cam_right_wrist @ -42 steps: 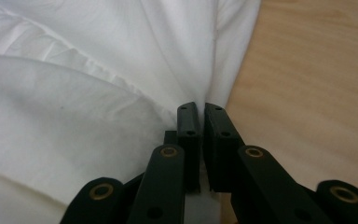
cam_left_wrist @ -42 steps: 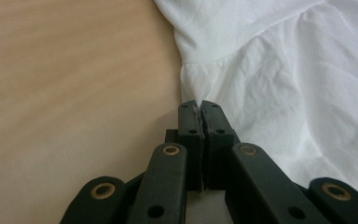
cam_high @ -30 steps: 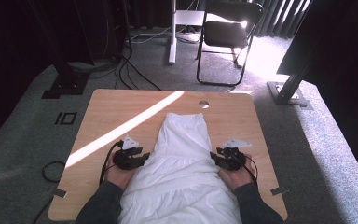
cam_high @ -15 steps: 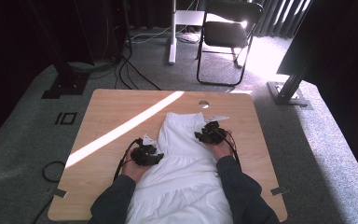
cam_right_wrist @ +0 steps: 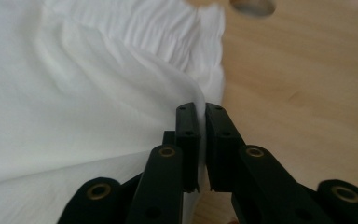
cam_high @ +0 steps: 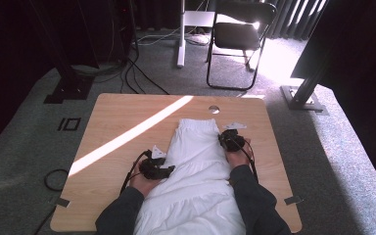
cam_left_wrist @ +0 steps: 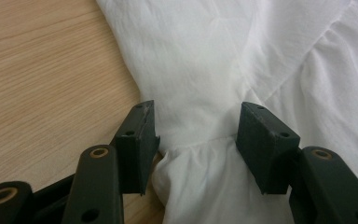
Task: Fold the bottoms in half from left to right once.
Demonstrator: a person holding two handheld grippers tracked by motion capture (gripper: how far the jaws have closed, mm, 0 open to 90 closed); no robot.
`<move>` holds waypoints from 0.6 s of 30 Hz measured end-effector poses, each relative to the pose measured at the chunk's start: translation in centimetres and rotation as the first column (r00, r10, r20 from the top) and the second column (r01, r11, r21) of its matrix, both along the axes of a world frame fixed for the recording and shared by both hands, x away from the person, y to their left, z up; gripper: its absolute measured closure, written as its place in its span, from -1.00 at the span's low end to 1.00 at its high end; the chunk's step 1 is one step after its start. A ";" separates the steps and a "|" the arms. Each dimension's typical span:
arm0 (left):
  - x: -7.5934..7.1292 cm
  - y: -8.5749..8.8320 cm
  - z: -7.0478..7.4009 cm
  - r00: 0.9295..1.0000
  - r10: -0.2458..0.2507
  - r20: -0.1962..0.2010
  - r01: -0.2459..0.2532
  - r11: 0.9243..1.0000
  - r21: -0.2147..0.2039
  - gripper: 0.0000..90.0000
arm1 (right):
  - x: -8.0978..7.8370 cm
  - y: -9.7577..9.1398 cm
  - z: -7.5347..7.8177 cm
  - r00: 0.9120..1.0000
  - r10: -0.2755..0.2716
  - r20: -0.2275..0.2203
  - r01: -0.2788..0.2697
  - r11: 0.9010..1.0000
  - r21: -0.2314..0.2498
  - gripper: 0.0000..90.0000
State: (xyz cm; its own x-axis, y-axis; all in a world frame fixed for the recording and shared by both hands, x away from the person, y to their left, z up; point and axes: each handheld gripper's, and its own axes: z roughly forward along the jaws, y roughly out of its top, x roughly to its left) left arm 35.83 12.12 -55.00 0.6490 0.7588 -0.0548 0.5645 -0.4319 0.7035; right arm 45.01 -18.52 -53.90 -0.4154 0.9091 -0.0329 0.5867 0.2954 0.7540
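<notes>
A white gathered garment [cam_high: 196, 161] lies lengthwise on the wooden table [cam_high: 127, 112], its elastic band at the far end. My left gripper [cam_high: 170, 169] is at the cloth's left edge. In the left gripper view the garment [cam_left_wrist: 214, 60] bunches between the jaws of this gripper [cam_left_wrist: 198, 135], which have just been opening and stand apart. My right gripper [cam_high: 224, 135] is at the cloth's right edge near the band. In the right gripper view its jaws [cam_right_wrist: 201, 116] have just been closing and pinch a thin fold of the garment [cam_right_wrist: 74, 93].
A round hole [cam_high: 214, 109] is in the table beyond the garment's band. A bright strip of sunlight [cam_high: 127, 134] crosses the table's left half. On the floor behind stand a black chair [cam_high: 237, 39] and cables [cam_high: 137, 73].
The right gripper has moved away from the person along the cloth's right edge to near the band. The left gripper has shifted inward onto the cloth's left edge. The cloth's far end looks narrower.
</notes>
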 end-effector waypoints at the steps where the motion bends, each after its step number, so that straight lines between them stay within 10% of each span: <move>1: 0.0 0.0 0.1 1.000 -0.005 -0.007 0.005 1.000 0.005 0.06 | 0.1 0.2 -0.3 1.000 0.002 -0.010 -0.002 1.000 -0.008 0.82; 4: 0.1 0.1 0.9 0.999 -0.028 -0.035 0.029 0.999 0.046 0.05 | 0.2 0.5 -0.8 1.000 0.009 -0.030 -0.010 0.999 -0.038 0.78; 11: 2.9 0.4 5.0 0.999 0.014 0.052 -0.013 1.000 -0.013 0.00 | 0.4 0.2 -1.1 0.997 0.022 -0.069 -0.022 1.000 -0.005 0.76; 18: 7.2 -3.4 2.0 1.000 0.017 0.007 -0.018 0.999 0.033 0.08 | 0.5 -0.1 -1.2 0.997 0.023 -0.070 -0.021 0.999 0.028 0.76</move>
State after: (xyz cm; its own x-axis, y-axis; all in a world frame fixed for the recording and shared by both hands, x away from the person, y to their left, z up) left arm 43.03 8.77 -52.96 0.6358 0.7714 -0.0250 0.5673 -0.4452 0.6928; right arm 45.48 -18.59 -55.13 -0.4359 0.8997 0.0214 0.6321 0.2891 0.7189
